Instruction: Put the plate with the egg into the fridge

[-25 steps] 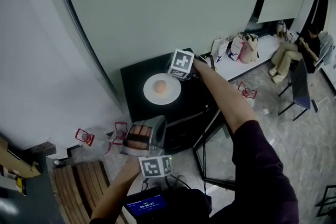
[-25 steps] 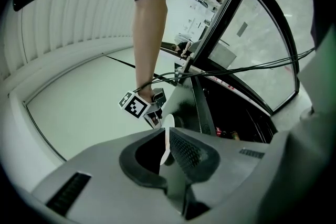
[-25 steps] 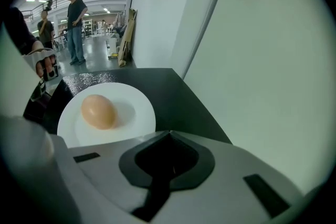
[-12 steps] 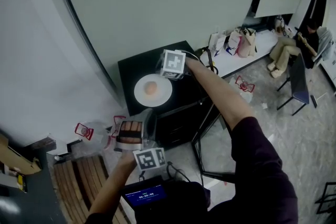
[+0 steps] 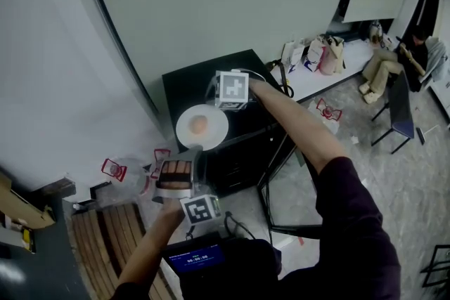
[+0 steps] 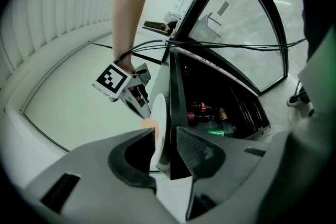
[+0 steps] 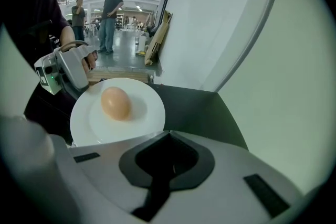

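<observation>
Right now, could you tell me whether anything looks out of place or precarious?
The plate with the loose egg juts past the front edge of the fridge. Its rim sits in the left gripper, whose jaws have just been opening and aren't pressing; the shut right gripper is at the far rim.

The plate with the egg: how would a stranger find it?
Look for the low black fridge with its door open. On its top, at the front edge, lies a round white plate, the only dish there, carrying one brown egg.
</observation>
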A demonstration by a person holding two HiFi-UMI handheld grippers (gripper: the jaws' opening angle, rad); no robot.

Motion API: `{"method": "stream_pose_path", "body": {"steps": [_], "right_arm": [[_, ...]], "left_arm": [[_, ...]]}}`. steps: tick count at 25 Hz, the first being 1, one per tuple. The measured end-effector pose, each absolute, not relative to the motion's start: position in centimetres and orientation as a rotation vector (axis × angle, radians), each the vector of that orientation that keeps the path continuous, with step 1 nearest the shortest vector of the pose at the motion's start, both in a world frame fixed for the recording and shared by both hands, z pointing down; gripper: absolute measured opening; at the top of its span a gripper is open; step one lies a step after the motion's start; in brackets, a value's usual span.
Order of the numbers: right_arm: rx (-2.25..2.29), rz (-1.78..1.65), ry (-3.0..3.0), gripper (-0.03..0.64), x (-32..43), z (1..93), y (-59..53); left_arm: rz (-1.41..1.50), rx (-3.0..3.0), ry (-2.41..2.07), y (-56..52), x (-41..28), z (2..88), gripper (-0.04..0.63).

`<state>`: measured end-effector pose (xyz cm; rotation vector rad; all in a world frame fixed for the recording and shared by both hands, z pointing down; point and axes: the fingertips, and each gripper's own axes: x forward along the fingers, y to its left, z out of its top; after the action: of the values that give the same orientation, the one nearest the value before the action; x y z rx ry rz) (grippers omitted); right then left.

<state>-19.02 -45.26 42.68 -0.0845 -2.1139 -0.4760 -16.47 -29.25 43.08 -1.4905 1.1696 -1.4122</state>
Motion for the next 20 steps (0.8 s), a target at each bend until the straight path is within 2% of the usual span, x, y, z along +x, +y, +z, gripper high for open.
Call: {"method": "stream_pose_path", "body": {"steps": [7, 11, 20], "right_arm": [[-0.162, -0.440, -2.144, 0.006, -19.5, 42.5, -42.6], [-0.154, -0.438, -2.137, 0.006, -19.0, 42.3, -42.1], [0.053, -0.395, -2.291, 0.006, -18.2, 41.0, -42.2]], "left_arm": [[-1.402, -1.423, 1.196, -29.0, -16.8, 42.7, 0.091], [-1.395, -1.387, 1.187, -28.9, -16.5, 42.5, 0.028], [-1.377, -1.343, 1.132, -28.6, -16.9, 42.3, 0.020]]}}
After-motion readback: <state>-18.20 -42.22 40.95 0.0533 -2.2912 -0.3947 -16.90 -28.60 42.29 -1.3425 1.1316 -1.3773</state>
